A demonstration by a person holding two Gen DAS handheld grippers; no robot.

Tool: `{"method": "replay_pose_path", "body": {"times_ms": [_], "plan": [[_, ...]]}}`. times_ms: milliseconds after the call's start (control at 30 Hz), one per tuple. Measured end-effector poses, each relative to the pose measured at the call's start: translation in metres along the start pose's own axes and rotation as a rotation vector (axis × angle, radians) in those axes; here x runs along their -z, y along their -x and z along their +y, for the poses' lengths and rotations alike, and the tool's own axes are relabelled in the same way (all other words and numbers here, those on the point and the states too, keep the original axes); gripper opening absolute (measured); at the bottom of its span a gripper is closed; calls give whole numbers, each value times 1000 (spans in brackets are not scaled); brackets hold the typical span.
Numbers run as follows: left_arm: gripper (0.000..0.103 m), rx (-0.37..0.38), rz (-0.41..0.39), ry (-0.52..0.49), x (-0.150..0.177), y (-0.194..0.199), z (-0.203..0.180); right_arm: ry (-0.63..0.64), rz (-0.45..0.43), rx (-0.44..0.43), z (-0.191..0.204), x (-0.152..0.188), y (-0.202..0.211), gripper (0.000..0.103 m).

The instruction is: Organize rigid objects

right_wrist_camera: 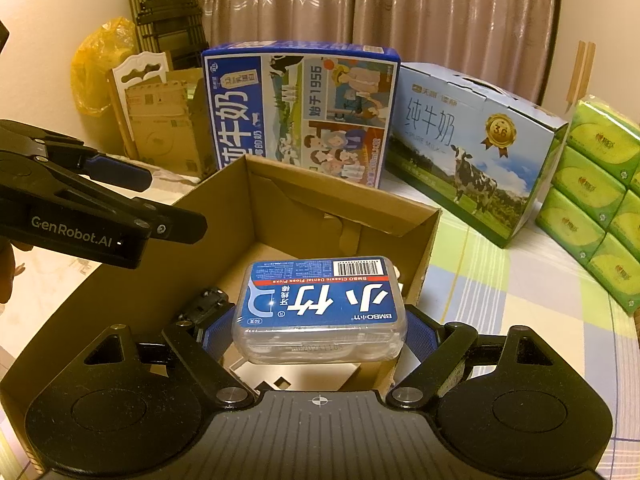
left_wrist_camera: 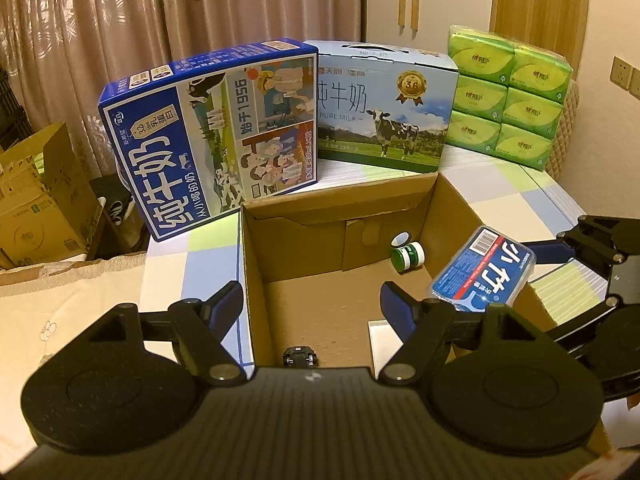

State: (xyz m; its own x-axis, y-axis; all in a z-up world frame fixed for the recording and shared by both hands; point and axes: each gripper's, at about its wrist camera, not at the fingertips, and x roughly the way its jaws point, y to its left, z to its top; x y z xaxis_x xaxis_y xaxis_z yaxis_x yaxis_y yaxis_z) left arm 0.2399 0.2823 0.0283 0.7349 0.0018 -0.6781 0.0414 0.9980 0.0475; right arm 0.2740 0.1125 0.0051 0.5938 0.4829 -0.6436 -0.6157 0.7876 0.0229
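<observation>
The right gripper (right_wrist_camera: 320, 332) is clamping a clear plastic box of floss picks (right_wrist_camera: 320, 308) by its two short ends, its blue label facing up. It is holding the floss box above the open cardboard box (right_wrist_camera: 416, 240), over the near right part of the opening. The left gripper (left_wrist_camera: 312, 304) is standing released with nothing between its fingers, hanging over the near left wall of the same cardboard box.

Inside the cardboard box, a small green-and-white jar (left_wrist_camera: 408, 257) is lying on its side in the far right corner, and a small black toy car (left_wrist_camera: 299, 356) is sitting on the floor by the near wall. A flat white item is lying on the box floor at the near right; what it is cannot be told.

Behind the cardboard box, a dark blue milk carton (left_wrist_camera: 208, 136) is standing on end, touching a pale blue milk carton (left_wrist_camera: 384, 104) to its right. A stack of green tissue packs (left_wrist_camera: 508, 96) is standing further right, all on a checked cloth (right_wrist_camera: 500, 288).
</observation>
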Motion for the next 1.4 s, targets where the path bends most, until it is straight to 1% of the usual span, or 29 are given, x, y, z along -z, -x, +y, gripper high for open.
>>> {"method": "replay_pose_path", "body": {"times_ms": [67,133,267,500,767,867,1033,1100,1200,1400], "plan": [[72,-1,-1,2,0,0,0,-3,1,-3,0,0,-1,83],[72,-6,-2,7,0,2,1,-1,-27,-9,1,-1,0,83],[72,-19,-11,13,0,7,1,-8,-46,-5,0,-2,2,83],[74,-16,-31,65,8,30,0,-64,-54,-2,-6,6,26,83],[78,-12,-53,139,29,82,-16,-122,-55,-8,4,23,78,83],[81,-21,-58,164,40,104,-23,-147,-51,-15,9,30,98,83],[85,-20,-65,192,59,139,-37,-171,-44,-29,23,42,130,83],[89,-22,-67,203,67,151,-42,-177,-44,-31,28,48,142,83],[92,-35,-78,206,78,167,-50,-183,-45,-33,34,57,158,83],[95,-39,-93,228,101,197,-63,-217,-38,-27,38,77,184,83]]}}
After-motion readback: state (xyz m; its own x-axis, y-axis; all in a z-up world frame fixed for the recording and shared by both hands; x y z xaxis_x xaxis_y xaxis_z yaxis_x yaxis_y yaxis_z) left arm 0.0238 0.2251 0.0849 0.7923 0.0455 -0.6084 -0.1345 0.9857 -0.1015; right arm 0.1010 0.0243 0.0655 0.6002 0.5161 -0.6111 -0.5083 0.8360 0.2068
